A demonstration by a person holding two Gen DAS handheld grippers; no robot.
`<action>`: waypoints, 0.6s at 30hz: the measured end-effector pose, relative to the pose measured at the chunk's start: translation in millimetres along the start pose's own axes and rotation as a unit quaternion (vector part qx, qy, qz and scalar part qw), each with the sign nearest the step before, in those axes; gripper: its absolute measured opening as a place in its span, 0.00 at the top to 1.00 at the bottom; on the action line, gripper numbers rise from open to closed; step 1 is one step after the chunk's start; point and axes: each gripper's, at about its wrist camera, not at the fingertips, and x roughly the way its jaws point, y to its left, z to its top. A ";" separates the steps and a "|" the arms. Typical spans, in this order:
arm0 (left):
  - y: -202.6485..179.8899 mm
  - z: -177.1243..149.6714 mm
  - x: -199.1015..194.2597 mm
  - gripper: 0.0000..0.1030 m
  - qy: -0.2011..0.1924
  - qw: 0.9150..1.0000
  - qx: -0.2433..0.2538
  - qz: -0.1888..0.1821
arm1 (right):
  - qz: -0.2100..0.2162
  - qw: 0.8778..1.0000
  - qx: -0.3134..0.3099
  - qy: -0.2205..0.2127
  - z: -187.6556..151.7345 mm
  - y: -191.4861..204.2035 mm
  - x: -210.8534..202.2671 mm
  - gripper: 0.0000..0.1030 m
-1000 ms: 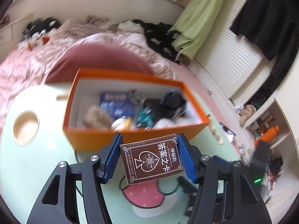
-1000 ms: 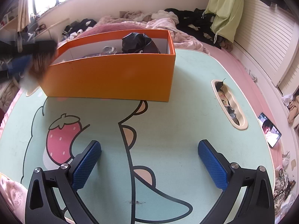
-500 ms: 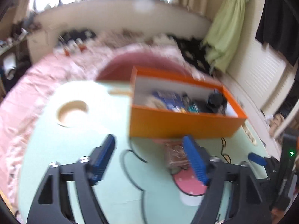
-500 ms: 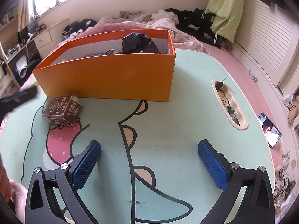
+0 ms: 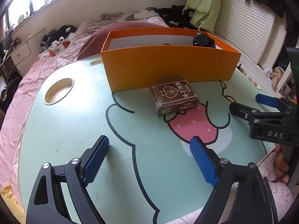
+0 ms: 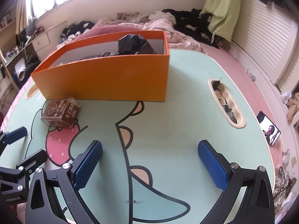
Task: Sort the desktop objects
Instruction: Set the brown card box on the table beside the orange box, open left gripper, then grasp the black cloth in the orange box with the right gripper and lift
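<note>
A pale green table (image 5: 56, 130) with a cartoon print carried an orange box (image 5: 168, 69), open at the top, with a black bundle (image 6: 133, 43) and other small items inside. A brown card deck (image 5: 173, 96) lay flat on the table just in front of the box, outside it, beside a printed strawberry. The left hand-held gripper (image 5: 149, 160) hovered low over the table with its blue pads spread apart, holding nothing, the deck ahead of it. The right hand-held gripper (image 6: 149, 165) was also spread wide and empty, well apart from the deck. The deck seemed the item being sorted. The next move would likely call for closing a hand-held gripper on its sides, then lifting it over the box wall.
</note>
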 end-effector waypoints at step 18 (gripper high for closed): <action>4.8 -6.4 0.0 0.00 -0.004 1.000 -0.005 0.000 | 0.043 0.998 -0.046 0.015 139.4 14.8 32.1 0.66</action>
